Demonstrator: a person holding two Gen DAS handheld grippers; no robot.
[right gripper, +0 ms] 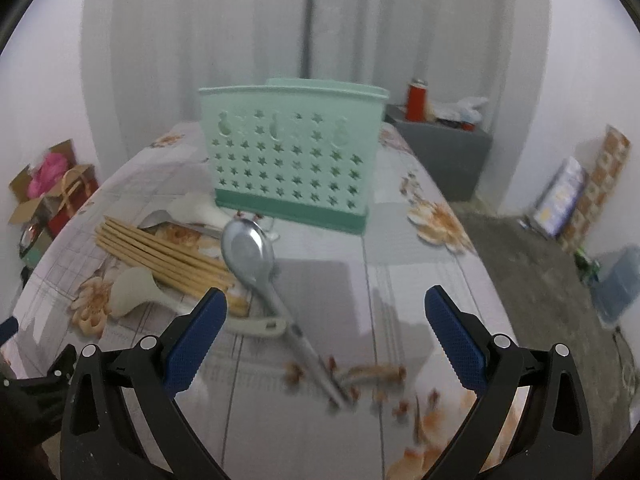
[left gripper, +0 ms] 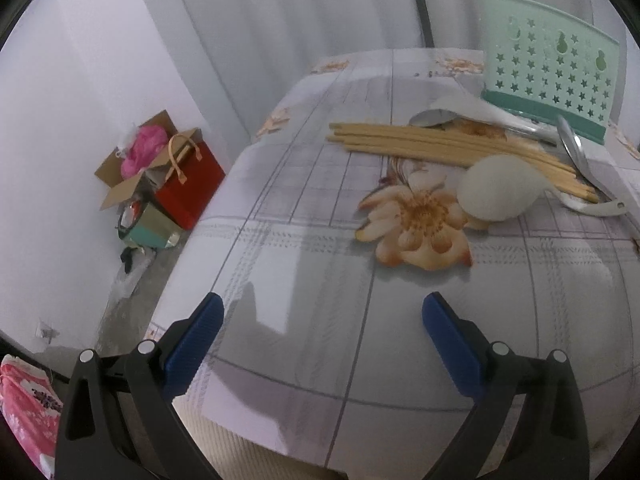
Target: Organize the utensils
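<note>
Both the left gripper [left gripper: 322,312] and right gripper [right gripper: 326,306] hang spread and empty; best pinch the steel spoon's [right gripper: 256,264] handle squarely, then lift toward the mint-green star-perforated plastic holder [right gripper: 292,156].

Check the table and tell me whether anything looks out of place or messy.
Yes: the utensils lie loose in a jumble beside the green holder instead of in it. The chopsticks are bundled, with a metal spoon and a white rice paddle crossing them. Nothing looks spilled or broken.
</note>
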